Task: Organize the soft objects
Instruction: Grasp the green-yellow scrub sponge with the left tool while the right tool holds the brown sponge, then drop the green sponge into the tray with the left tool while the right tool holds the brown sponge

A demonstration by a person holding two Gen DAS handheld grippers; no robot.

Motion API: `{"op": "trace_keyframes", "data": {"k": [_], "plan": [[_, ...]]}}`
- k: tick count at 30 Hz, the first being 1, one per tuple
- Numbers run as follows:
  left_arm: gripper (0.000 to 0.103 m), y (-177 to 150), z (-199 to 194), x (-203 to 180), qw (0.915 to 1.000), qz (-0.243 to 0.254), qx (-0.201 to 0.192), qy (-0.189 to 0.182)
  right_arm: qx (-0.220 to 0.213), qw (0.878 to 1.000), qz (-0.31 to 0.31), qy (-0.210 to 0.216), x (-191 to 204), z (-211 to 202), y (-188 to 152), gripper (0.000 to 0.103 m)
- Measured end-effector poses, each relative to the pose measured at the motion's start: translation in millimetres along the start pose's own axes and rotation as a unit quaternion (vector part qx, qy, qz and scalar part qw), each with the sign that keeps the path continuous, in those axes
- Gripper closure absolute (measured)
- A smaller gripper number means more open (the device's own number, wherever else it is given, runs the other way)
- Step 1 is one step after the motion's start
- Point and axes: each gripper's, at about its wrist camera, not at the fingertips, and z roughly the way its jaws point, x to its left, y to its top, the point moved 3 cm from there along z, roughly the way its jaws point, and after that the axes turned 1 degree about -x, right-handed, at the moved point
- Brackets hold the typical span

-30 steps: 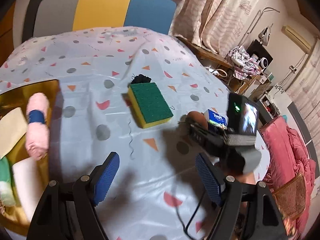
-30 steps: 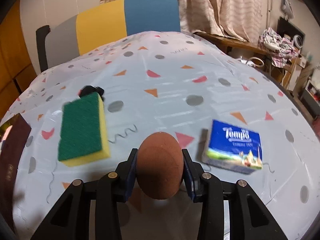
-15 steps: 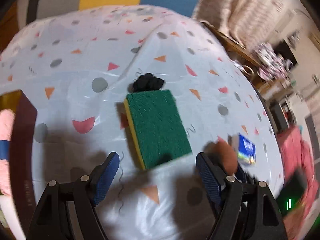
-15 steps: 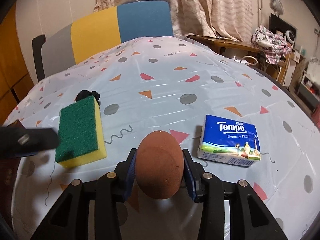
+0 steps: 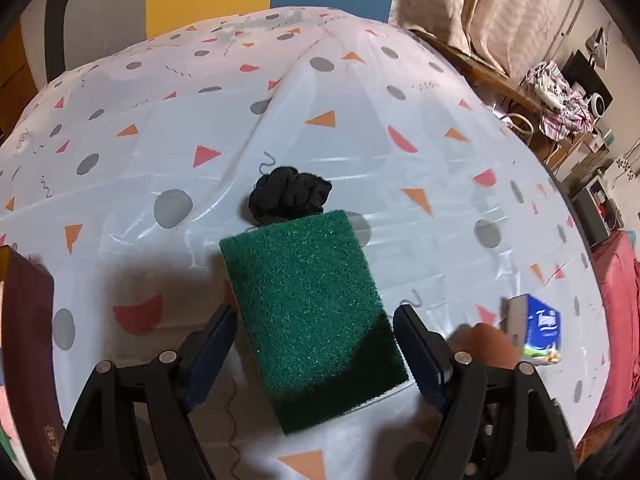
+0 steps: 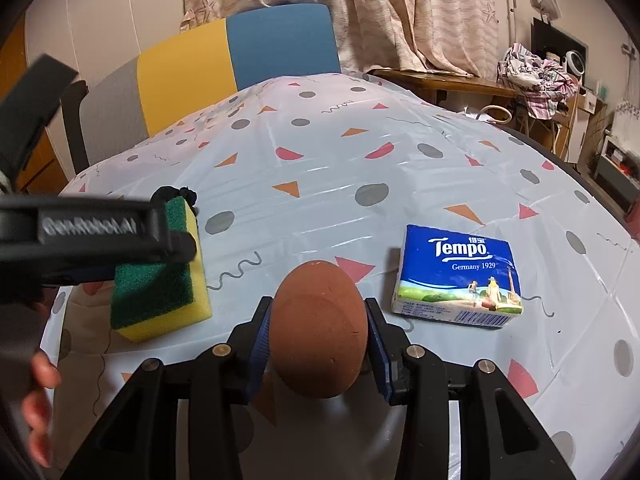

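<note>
Straddling the sponge (image 5: 310, 308), the left gripper (image 5: 312, 350) now has its jaws apart on either side, where a second ago the sponge lay ahead at 12 o'clock. Right gripper (image 6: 318, 334) remains clamped on the brown egg-shaped ball (image 6: 318, 326); tissue pack (image 6: 458, 276) at 2 o'clock.

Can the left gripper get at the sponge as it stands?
Probably yes: the left gripper is open and straddles the sponge, nothing between pads and sponge.
</note>
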Motion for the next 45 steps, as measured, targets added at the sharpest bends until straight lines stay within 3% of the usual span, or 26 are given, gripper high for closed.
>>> {"op": "trace_keyframes", "data": {"k": [6,12,18,34,45], "plan": [[0.025,-6,6,21,0.9970,-0.053,-0.003,-0.056,-0.002,1.000,-0.006,-0.006,1,0,-1,0.059],[0.029,-15,-14,29,0.9975,-0.049,-0.034,-0.039,-0.005,1.000,-0.011,-0.011,1,0,-1,0.059],[0.030,-25,-43,31,0.9950,-0.037,-0.065,-0.067,-0.004,1.000,-0.016,-0.017,4,0,-1,0.059],[0.030,-82,-80,48,0.9915,-0.039,-0.058,-0.109,-0.005,0.999,-0.037,-0.037,11,-1,-3,0.059],[0.030,-92,-152,96,0.9836,-0.060,-0.120,-0.120,-0.006,0.998,-0.044,-0.044,13,-2,-3,0.059]]}}
